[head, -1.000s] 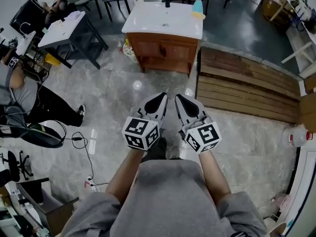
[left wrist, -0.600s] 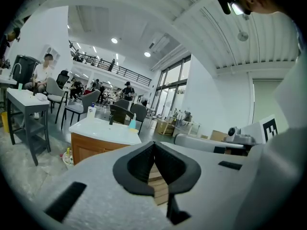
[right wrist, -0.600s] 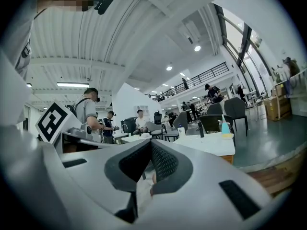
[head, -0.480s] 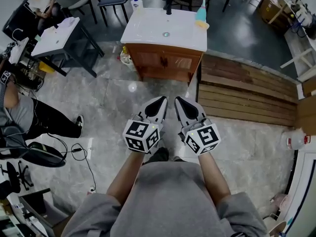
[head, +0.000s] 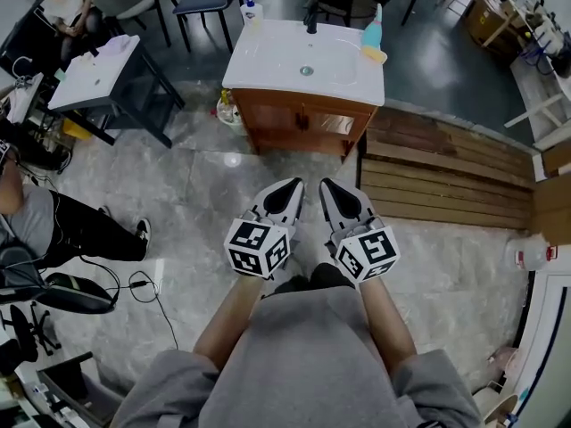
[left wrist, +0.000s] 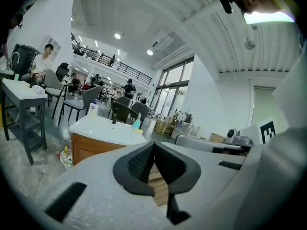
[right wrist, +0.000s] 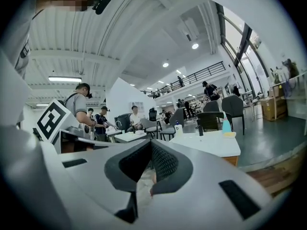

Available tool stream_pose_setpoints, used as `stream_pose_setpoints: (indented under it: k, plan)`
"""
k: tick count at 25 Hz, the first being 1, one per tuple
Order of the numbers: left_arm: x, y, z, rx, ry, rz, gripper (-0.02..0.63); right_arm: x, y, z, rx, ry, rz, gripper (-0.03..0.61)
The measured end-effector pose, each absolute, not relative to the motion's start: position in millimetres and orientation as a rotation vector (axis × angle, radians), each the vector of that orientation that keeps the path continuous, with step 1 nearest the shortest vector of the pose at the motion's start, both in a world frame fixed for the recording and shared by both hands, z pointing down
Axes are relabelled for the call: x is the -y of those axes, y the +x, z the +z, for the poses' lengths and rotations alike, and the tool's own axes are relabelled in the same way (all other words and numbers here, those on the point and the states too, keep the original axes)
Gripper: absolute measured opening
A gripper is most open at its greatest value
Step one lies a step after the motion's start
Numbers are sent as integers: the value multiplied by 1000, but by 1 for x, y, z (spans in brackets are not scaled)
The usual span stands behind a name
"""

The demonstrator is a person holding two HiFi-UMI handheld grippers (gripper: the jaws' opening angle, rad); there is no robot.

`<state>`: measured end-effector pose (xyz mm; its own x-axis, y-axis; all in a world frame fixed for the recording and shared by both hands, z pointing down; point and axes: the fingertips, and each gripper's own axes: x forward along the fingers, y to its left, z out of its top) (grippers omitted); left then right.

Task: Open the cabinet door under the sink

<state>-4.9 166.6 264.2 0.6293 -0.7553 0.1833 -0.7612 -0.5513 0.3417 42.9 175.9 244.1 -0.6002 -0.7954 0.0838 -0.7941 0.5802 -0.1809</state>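
A white sink (head: 303, 61) tops a brown wooden cabinet (head: 303, 125) at the top centre of the head view; its two doors are closed. The same sink (left wrist: 103, 127) shows in the left gripper view over the cabinet front (left wrist: 86, 147), and the sink (right wrist: 208, 143) shows again in the right gripper view. My left gripper (head: 293, 185) and right gripper (head: 325, 185) are held side by side over the floor, well short of the cabinet. Both are shut with nothing between the jaws.
A wooden slatted platform (head: 446, 172) lies right of the cabinet. A teal bottle (head: 375, 36) and a white bottle (head: 252, 9) stand on the sink. A dark table (head: 103, 74) and seated people are at the left, with cables (head: 147, 279) on the floor.
The sink and cabinet have come a little nearer and lower in the head view as I walk forward. Both grippers keep their pose, still shut.
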Motion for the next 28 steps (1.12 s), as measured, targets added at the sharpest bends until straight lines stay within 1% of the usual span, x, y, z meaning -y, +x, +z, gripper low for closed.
stream_pose_setpoints:
  k: [13,28]
  plan:
    - [-102,-7,294,1159,2432,54,9,-108,43,269,-2768,-1458,-379,9]
    - [8,22,331,1142,2359,142,9,11,67,302,-2780,-1445,-510,9]
